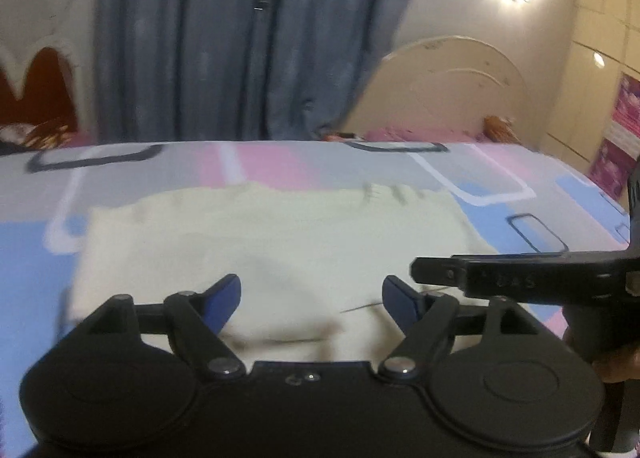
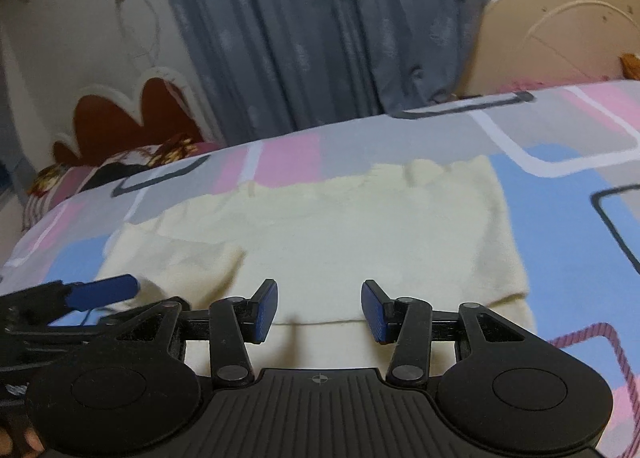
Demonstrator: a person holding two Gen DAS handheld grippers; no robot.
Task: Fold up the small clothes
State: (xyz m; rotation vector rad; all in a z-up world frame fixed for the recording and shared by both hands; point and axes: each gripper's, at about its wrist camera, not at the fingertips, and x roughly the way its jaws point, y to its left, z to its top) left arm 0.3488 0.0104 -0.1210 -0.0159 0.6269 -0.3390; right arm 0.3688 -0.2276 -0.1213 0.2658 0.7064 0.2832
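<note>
A cream knitted garment (image 1: 280,242) lies flat on the patterned bedsheet (image 1: 260,165), with a layer folded over near its front edge. My left gripper (image 1: 312,298) hovers over the garment's near part, open, with nothing between its blue pads. In the right wrist view the same garment (image 2: 340,234) fills the middle. My right gripper (image 2: 320,302) is open just above the garment's folded front edge and holds nothing. The two grippers are side by side: one of the right gripper's fingers (image 1: 480,278) enters the left view from the right, and one of the left gripper's fingertips (image 2: 104,292) shows at the left.
The bedsheet (image 2: 540,197) has pink, blue and grey blocks and drops away at its far edge. Behind it hang blue-grey curtains (image 1: 224,37). A cream headboard (image 1: 452,81) stands at the back right, and a patterned pillow (image 2: 120,165) lies at the far left. A hand (image 1: 616,370) holds the right gripper.
</note>
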